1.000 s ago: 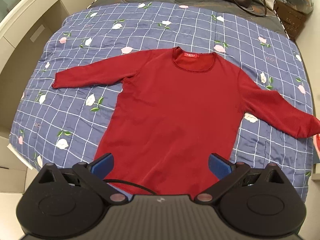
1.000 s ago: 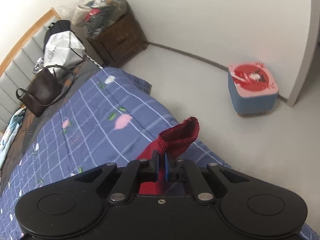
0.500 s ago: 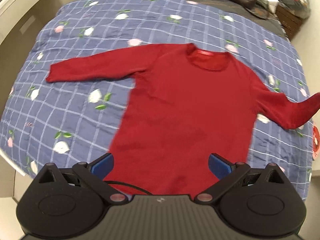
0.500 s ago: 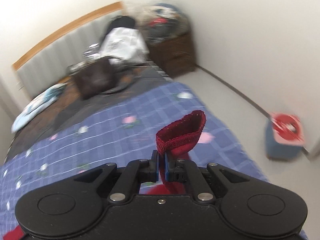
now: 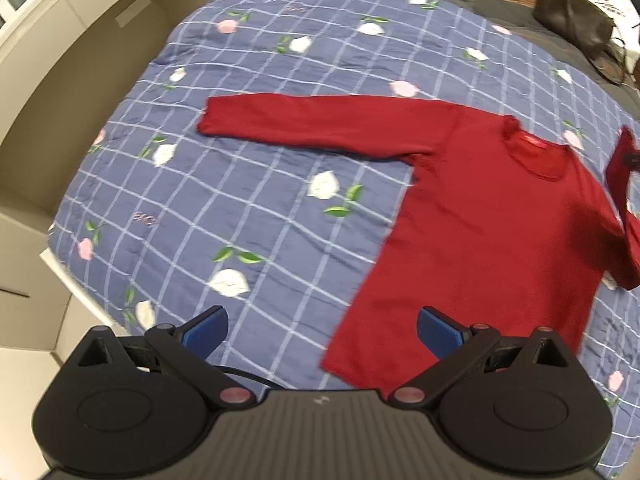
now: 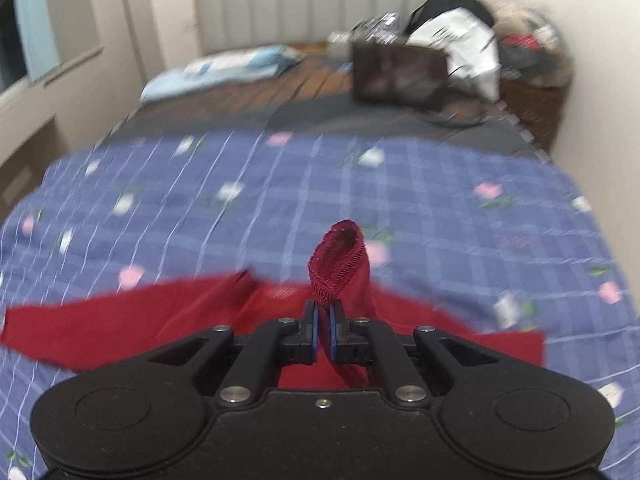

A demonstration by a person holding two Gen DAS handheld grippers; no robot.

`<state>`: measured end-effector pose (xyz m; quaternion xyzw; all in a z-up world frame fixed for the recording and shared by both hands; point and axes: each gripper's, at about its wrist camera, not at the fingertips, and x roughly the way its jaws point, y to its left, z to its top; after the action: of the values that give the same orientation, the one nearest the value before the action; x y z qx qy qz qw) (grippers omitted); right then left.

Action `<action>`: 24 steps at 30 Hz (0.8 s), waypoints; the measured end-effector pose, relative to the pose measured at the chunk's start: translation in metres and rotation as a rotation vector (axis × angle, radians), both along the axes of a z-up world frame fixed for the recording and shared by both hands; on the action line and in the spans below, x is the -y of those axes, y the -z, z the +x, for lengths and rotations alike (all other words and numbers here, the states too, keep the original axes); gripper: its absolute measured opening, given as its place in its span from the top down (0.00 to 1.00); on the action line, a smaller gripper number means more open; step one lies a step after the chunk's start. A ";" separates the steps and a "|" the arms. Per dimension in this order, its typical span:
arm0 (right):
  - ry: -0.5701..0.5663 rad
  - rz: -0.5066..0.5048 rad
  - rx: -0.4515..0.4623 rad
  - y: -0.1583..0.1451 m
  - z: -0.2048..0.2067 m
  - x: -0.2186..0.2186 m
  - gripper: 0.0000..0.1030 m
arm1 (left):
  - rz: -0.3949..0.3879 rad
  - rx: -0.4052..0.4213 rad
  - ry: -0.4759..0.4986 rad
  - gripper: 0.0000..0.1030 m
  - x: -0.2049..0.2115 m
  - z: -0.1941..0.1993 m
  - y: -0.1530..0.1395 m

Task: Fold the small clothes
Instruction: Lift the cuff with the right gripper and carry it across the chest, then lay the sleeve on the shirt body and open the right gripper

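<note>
Left gripper (image 5: 320, 330): wide open, empty — above the hem.
Right gripper (image 6: 323, 330): clamped on the sleeve cuff (image 6: 340, 256), lifted.
Shirt (image 5: 492, 236): flat on the quilt (image 5: 240, 184).
Behind: handbag (image 6: 400, 70), pillow (image 6: 224, 70), headboard (image 6: 320, 4) — nothing blocking.

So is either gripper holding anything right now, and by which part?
The right gripper pinches the red shirt by the cuff of one sleeve, lifted off the quilt. The left gripper is open and holds nothing.
</note>
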<state>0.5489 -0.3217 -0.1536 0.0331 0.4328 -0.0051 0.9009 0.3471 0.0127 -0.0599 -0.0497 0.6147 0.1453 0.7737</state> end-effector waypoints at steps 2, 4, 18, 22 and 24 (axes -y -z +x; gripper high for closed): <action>-0.025 -0.001 -0.033 0.019 0.002 -0.022 0.95 | 0.017 -0.008 -0.003 0.00 -0.008 -0.001 0.000; -0.043 0.005 -0.067 0.036 0.002 -0.044 0.95 | 0.034 -0.014 -0.001 0.00 -0.015 -0.002 0.000; -0.091 0.111 -0.147 0.063 -0.031 -0.070 0.35 | 0.060 -0.025 0.110 0.00 0.001 0.006 -0.002; -0.023 0.166 -0.160 0.060 -0.060 -0.032 0.22 | 0.032 -0.022 0.139 0.00 0.018 0.008 0.000; 0.035 0.195 -0.189 0.062 -0.081 -0.007 0.16 | 0.017 -0.018 0.154 0.00 0.029 0.010 0.002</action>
<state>0.4679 -0.3151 -0.2159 0.1276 0.5137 0.0182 0.8483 0.3571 -0.0165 -0.0618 0.0054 0.6223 0.0910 0.7775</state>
